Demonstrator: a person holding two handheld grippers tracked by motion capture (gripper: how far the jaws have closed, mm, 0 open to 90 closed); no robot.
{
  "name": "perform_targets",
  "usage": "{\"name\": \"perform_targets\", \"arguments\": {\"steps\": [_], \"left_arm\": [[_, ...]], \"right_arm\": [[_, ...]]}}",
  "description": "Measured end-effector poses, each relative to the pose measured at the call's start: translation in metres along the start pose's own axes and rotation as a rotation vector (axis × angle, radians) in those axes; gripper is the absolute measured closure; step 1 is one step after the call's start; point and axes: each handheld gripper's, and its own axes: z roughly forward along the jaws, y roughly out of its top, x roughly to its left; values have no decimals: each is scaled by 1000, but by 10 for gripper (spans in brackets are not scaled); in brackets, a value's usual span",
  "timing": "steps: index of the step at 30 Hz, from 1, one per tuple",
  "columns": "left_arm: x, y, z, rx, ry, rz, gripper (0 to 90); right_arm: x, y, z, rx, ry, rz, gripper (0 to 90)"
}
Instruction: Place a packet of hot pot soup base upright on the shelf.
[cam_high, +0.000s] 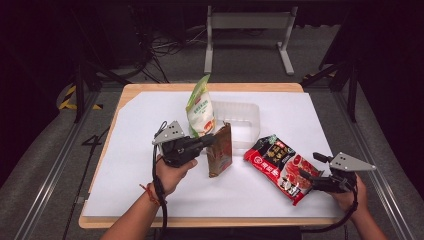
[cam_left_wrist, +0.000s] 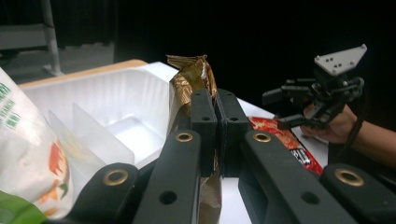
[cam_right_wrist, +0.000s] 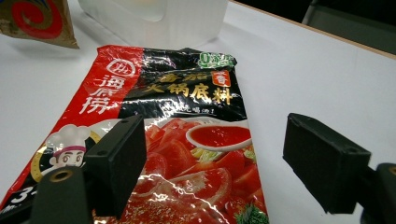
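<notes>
High view: at centre frame I see my left hand-held gripper (cam_high: 214, 140) clamped on the upper edge of a brown-and-gold pouch (cam_high: 220, 151), which stands nearly upright on the white sheet covering the worktop (cam_high: 150, 90). In the left gripper view the two black jaws meet almost flush around the crinkled gold top of the pouch (cam_left_wrist: 189, 86), with only the foil between the pads. Just behind the pouch, toward the top of the high view, sits a clear plastic tray (cam_high: 239, 120); a green-and-white bag (cam_high: 200, 107) stands tilted at the tray's left end, touching or nearly touching the pouch, though I cannot tell which from this angle.

At the lower right of the high view I hold my right hand-held gripper (cam_high: 306, 167) low over the worktop, its jaws spread wide and gripping nothing. A red-and-black soup-base packet (cam_high: 280, 165) lies flat there, running diagonally from the tray's right end toward that gripper. In the right gripper view the packet (cam_right_wrist: 177, 140) lies below the gap between the two open jaws, its printed face up, with the tray's wall (cam_right_wrist: 187, 21) beyond it at the top of the frame.
</notes>
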Motion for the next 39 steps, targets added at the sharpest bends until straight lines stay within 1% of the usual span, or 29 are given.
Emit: {"name": "perform_targets", "arguments": {"steps": [2, 4, 7, 8, 9, 10, 12, 13, 14, 15, 16, 17, 18, 19, 20, 22, 24, 25, 28, 29, 30, 31, 32, 34, 36, 37, 38, 39], "left_arm": [[0, 3, -2, -22, 5, -4, 878], [0, 7, -3, -33, 12, 4, 878], [0, 13, -6, -63, 27, 5, 878], [0, 13, -6, -63, 27, 5, 878], [0, 17, -8, -77, 42, 9, 878], [0, 21, -9, -93, 47, 5, 878], [0, 29, -12, -115, 73, 18, 878], [1, 32, -12, -122, 82, 24, 878], [1, 32, -12, -122, 82, 24, 878], [3, 40, -12, -131, 112, 43, 878], [5, 43, -12, -134, 120, 42, 878], [5, 43, -12, -134, 120, 42, 878], [7, 46, -11, -138, 139, 41, 878], [9, 49, -9, -136, 148, 40, 878], [11, 53, -4, -131, 177, 48, 878], [13, 57, 3, -121, 211, 61, 878], [16, 60, 10, -113, 231, 60, 878], [16, 60, 10, -113, 231, 60, 877], [19, 63, 23, -90, 292, 87, 877], [21, 64, 27, -88, 297, 83, 877], [25, 66, 32, -81, 315, 80, 877], [28, 67, 35, -81, 340, 92, 877], [28, 67, 35, -81, 340, 92, 877], [33, 69, 38, -88, 350, 67, 877], [37, 70, 41, -86, 383, 75, 877], [39, 71, 43, -87, 380, 62, 877], [40, 70, 44, -83, 392, 61, 877], [40, 70, 44, -83, 392, 61, 877]], "right_arm": [[0, 0, 0, 1, -2, 0, 218], [0, 0, 0, 1, -3, 0, 218], [0, 0, 0, 1, -3, 0, 219], [0, 0, 0, 1, -3, 0, 219], [0, 0, 0, 2, -3, 1, 218], [0, 0, 0, 3, -4, 3, 219], [0, 0, 0, 3, -4, 5, 218], [0, 0, 0, 4, -5, 5, 218], [0, 0, 0, 5, -5, 4, 218], [0, 0, 1, 7, -5, 4, 218], [0, 0, 1, 8, -4, 4, 218], [0, 0, 1, 8, -4, 4, 218], [1, -1, 1, 8, -4, 4, 218], [0, -1, 1, 9, -4, 2, 218], [0, -1, 1, 9, -5, 5, 218], [0, -1, 1, 11, -6, 6, 218], [0, -1, 1, 12, -6, 5, 218], [0, -1, 1, 13, -6, 4, 218], [0, -2, 1, 13, -7, 4, 218], [0, -2, 1, 13, -6, 5, 218], [0, -2, 1, 12, -6, 5, 218], [0, -2, 0, 12, -6, 5, 218], [0, -2, 0, 12, -6, 5, 218], [0, -2, 0, 14, -5, 4, 218], [0, -2, 0, 15, -5, 1, 218], [0, -2, 0, 16, -5, 1, 218], [-1, -3, 0, 15, -4, 3, 219], [-1, -3, 0, 15, -4, 3, 219]]}}
